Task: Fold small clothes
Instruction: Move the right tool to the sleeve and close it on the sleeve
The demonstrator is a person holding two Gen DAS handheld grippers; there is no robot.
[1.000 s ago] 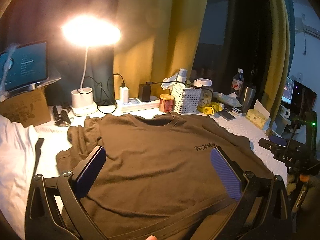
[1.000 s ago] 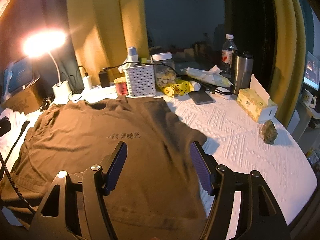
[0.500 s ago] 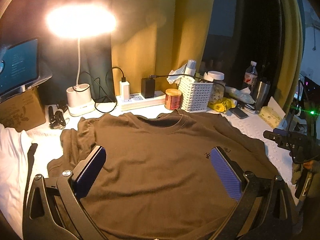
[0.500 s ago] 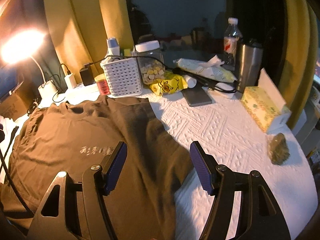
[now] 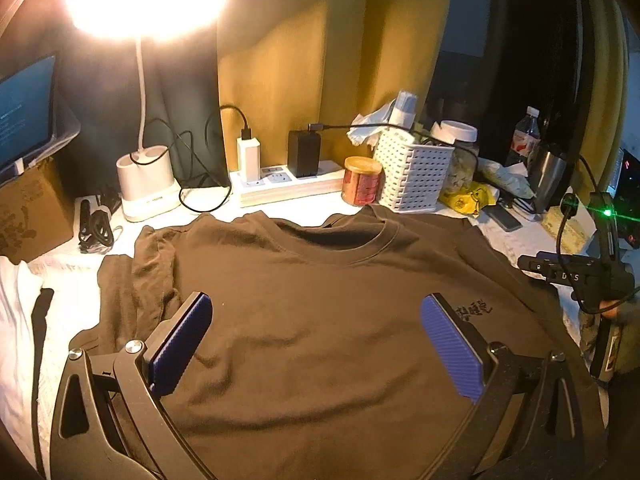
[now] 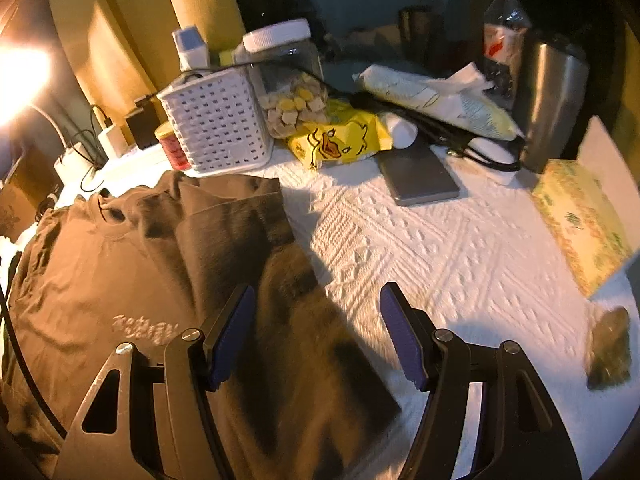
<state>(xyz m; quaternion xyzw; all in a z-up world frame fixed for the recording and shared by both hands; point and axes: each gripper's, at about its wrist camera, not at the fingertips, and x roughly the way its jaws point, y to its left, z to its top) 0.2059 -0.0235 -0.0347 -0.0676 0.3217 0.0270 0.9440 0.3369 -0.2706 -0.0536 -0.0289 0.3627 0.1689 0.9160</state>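
A brown T-shirt (image 5: 320,320) lies spread front-up on the white textured surface (image 6: 460,248), collar toward the far side. Beyond the collar stand a white basket (image 5: 414,172) and a lit desk lamp (image 5: 146,176). The left gripper (image 5: 316,344) and right gripper (image 6: 318,332) hang above the shirt, jaws released and holding nothing.

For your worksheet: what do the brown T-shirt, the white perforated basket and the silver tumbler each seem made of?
Brown T-shirt: soft matte knit, likely cotton; it wrinkles and has a ribbed collar.
White perforated basket: moulded plastic, regular holes.
Silver tumbler: probably brushed steel, with a dull sheen.
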